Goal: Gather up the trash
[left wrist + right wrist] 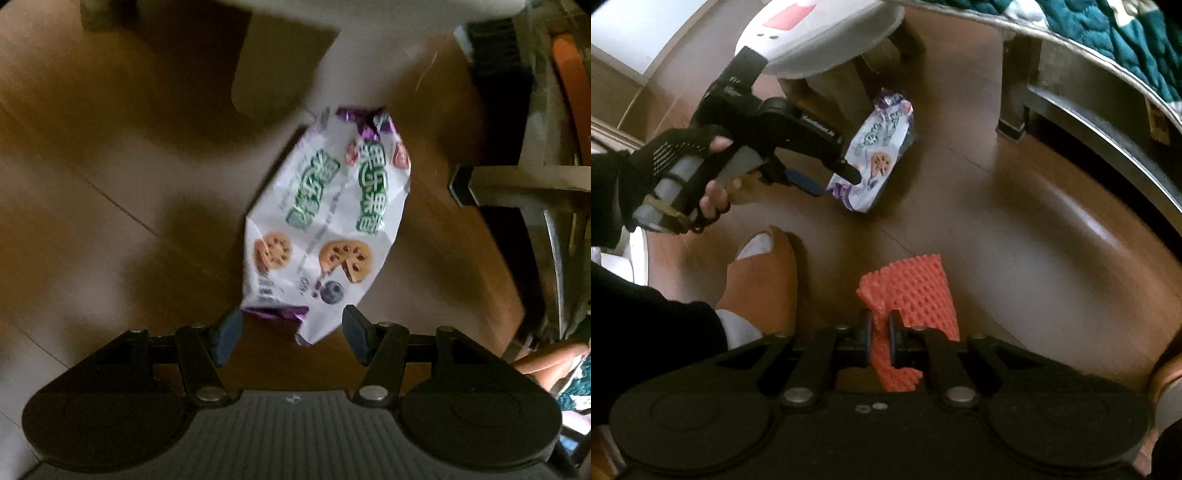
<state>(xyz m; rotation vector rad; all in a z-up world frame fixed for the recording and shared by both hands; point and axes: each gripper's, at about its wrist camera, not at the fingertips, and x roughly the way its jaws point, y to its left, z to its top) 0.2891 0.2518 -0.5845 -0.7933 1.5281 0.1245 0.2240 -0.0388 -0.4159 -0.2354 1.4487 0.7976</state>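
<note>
Your left gripper (291, 334) is spread wide, pointing down at the snack wrapper (325, 221) on the floor (110, 184). The wrapper's near purple end sits between the two fingers, but neither pad presses on it yet, so nothing is held on that side.

Your right gripper (879, 341) is pinched tight on a piece of orange foam netting (912, 291), which sticks out ahead of the fingers.

Step in hand, as I read it: one piece of trash is already picked up and you're lining up on the second. Next move calls for a little more drop so the pads straddle the wrapper's end, then a close. It's thin crinkly film, so it will likely slide or buckle; grab the sealed end, not the flat middle.

Room: open floor around the wrapper on most sides. The stool (827, 44) stands just behind it, the bed frame (1071, 88) well off to the side, and your slipper (764, 273) is near, so lift straight up.
</note>
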